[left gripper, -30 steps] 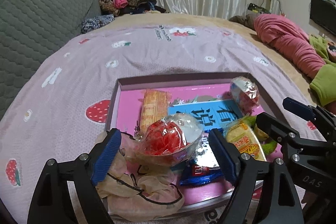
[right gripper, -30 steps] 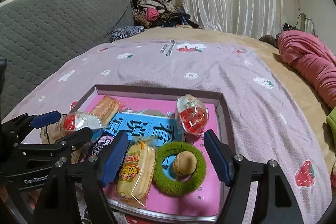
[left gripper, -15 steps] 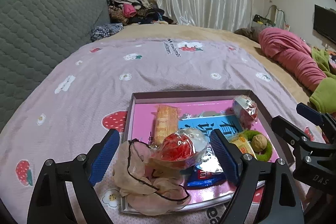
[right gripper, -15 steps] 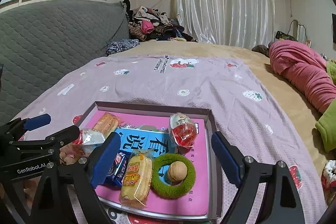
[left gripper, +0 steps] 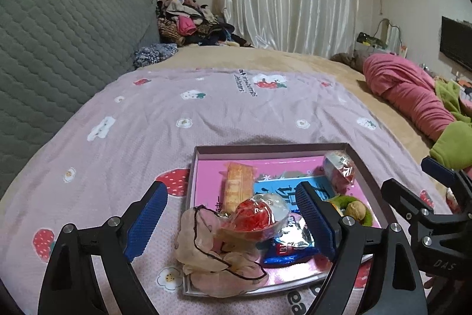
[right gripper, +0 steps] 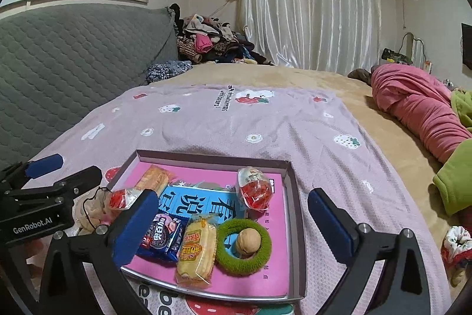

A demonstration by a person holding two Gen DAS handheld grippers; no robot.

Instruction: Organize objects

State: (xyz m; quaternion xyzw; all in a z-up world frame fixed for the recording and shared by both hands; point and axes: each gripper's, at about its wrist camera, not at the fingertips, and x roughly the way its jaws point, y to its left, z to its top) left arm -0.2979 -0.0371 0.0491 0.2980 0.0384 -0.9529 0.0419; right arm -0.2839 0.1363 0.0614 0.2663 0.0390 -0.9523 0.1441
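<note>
A shallow pink box (right gripper: pixel 290 197) (left gripper: pixel 367 176) lies on the bedspread and holds the items. Inside are a green hair ring (right gripper: pixel 244 246) with a walnut (right gripper: pixel 247 240) in its middle, a yellow cracker pack (right gripper: pixel 195 250), a blue cookie pack (right gripper: pixel 162 236), a wafer pack (right gripper: pixel 155 179) (left gripper: pixel 239 185), two clear candy eggs (right gripper: pixel 254 191) (left gripper: pixel 256 216), and a beige mesh pouch (left gripper: pixel 212 256). My left gripper (left gripper: pixel 233 223) hangs open above the near candy egg, touching nothing. My right gripper (right gripper: pixel 233 229) hovers over the green ring, its jaws opening wide with nothing pressed between them.
The box rests on a lilac strawberry-print spread (right gripper: pixel 224 120) over a tan bed. A grey quilted headboard (right gripper: pixel 59 73) is at the left, a pink bundle (right gripper: pixel 419 114) and green cloth (right gripper: pixel 454 179) at the right, a clothes pile (right gripper: pixel 212 40) at the back.
Both grippers have risen and drawn back from the box, so its contents look smaller and lower. The right gripper's jaws have spread wider. The items in the box have not moved.
</note>
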